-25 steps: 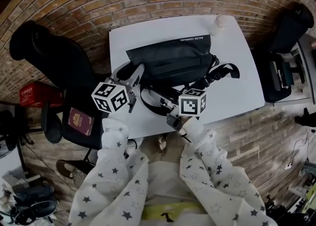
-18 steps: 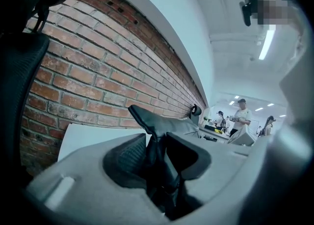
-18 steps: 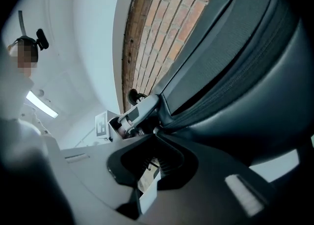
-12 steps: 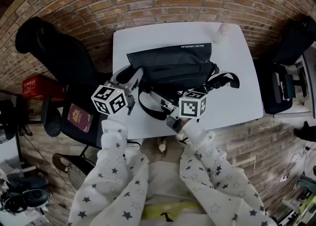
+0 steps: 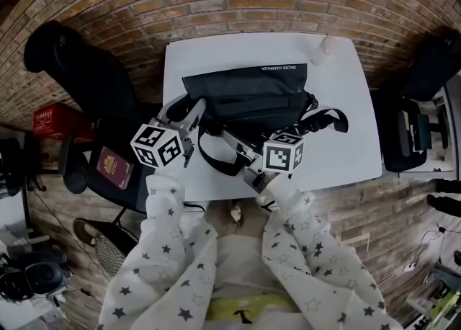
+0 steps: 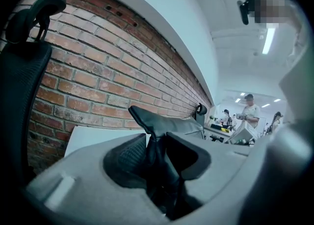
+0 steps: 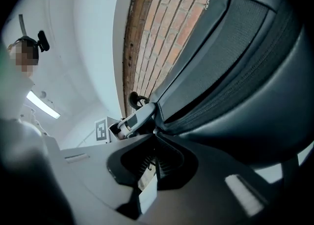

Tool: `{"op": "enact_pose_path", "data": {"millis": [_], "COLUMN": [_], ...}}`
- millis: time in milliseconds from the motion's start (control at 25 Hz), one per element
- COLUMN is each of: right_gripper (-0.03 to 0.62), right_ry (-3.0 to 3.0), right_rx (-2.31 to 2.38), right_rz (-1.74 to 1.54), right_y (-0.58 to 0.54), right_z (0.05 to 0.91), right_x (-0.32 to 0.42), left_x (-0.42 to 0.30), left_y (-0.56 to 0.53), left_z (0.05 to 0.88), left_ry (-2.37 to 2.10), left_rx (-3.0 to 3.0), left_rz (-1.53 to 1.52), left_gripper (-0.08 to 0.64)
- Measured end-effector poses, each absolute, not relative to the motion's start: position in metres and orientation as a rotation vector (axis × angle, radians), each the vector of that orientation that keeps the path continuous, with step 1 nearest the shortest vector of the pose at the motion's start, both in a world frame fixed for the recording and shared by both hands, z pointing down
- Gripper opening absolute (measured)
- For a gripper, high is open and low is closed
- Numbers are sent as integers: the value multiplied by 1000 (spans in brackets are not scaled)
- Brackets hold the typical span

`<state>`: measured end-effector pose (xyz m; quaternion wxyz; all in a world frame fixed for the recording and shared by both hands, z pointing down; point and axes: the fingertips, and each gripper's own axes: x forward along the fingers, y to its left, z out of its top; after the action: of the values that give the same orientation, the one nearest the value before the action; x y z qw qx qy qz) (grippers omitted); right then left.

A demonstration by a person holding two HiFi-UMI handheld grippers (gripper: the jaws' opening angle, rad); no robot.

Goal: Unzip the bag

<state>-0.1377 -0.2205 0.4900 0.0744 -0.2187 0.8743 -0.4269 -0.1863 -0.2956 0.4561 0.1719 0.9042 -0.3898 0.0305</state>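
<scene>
Bag [image 5: 248,94], centre frame: soft, limp, light. Left gripper [image 6: 157,155] pinches its corner fabric. Right gripper [image 7: 154,145] is nearly closed, seemingly on the zipper pull [image 7: 155,131].

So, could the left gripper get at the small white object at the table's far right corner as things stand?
Probably not yet: the left gripper is clamped on a fold of the bag, which lies between it and the small white object.

My white sleeves [image 5: 169,246] bear dark stars; my grey left gripper [image 5: 186,111] and right gripper [image 5: 229,141] each carry a black-and-white marker cube [image 5: 158,146] behind the jaws.
</scene>
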Motion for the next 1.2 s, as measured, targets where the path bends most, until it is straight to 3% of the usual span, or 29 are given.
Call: {"op": "enact_pose_path", "data": {"millis": [1200], "right_gripper": [18], "right_ry": [2549], "right_rx": [-918], "right_rz": [-1194], "right_y": [-240], "right_z": [488], "right_x": [-57], "left_x": [-193], "left_y": [-291], "left_z": [457], "left_ry": [-1486], "left_rx": [2483], "left_rz": [59], "left_gripper": [130]}}
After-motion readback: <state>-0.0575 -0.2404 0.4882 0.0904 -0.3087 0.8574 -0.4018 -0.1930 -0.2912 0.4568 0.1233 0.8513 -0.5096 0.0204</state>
